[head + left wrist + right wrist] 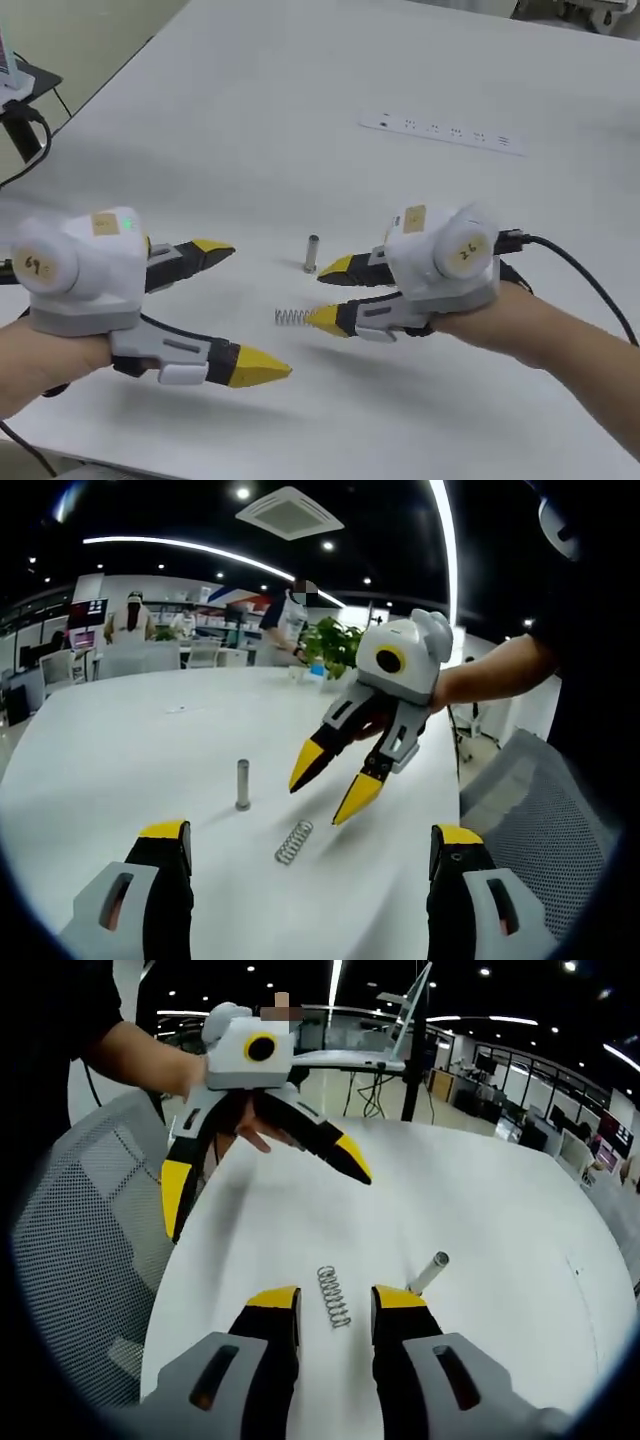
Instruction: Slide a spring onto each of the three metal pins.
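Yellow-tipped black jaws, silver spring [290, 317], white table [250, 100].

I am reading a handwritten number on the round yellow sticker [38, 266] on the back of my left gripper [250, 310]; it is looking like 69, though I am not sure of the second digit. My right gripper [320, 296] is carrying a second round sticker [468, 252], and I am making out 26 on it. The tan square label [104, 224] on the left one and the matching tan label [414, 218] on the right are giving me nothing legible. The marks on the white power strip [442, 132] on the worktop [250, 120] are showing too small to read.
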### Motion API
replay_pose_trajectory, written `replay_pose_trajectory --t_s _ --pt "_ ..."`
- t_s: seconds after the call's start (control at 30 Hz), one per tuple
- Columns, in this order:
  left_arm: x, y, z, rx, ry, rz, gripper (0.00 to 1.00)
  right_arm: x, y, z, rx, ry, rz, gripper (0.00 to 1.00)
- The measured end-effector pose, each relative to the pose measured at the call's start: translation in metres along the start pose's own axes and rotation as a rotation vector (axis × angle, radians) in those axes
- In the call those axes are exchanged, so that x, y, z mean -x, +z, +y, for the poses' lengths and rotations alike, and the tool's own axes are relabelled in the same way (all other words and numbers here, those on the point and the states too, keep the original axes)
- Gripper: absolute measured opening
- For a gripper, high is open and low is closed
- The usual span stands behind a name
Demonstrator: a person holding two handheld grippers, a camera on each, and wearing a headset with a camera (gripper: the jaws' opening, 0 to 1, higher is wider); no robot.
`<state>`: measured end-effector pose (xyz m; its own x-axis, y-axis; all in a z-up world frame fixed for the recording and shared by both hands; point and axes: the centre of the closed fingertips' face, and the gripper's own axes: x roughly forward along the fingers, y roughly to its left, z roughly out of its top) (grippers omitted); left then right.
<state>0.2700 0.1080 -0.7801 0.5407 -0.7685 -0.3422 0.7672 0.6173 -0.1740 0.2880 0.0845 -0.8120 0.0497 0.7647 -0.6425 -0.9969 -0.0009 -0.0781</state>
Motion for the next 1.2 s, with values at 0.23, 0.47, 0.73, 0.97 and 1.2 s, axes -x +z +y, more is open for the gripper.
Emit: replay_pose_trajectory --t_s 0.23,0.47,0.73,0.97,1.2 --pt "0.001 -0.002 0.0 0.005 0.005 0.001 0.96 -0.013 -0.009 0.0 0.016 0.025 0.056 0.25" --pt "0.002 -0.001 0.002 0.004 0.009 -0.002 0.96 -0.024 -0.018 0.001 0.043 0.045 0.114 0.21" --pt "0.005 -0.004 0.003 0.006 0.01 -0.001 0.96 -0.031 -0.027 0.002 0.088 0.062 0.175 0.18" --pt "0.007 -0.005 0.005 0.009 0.015 0.001 0.96 -0.033 -0.027 0.002 0.096 0.064 0.183 0.12" --pt "0.005 -0.006 0.003 0.007 0.011 0.007 0.96 -0.033 -0.027 0.003 0.103 0.077 0.181 0.08"
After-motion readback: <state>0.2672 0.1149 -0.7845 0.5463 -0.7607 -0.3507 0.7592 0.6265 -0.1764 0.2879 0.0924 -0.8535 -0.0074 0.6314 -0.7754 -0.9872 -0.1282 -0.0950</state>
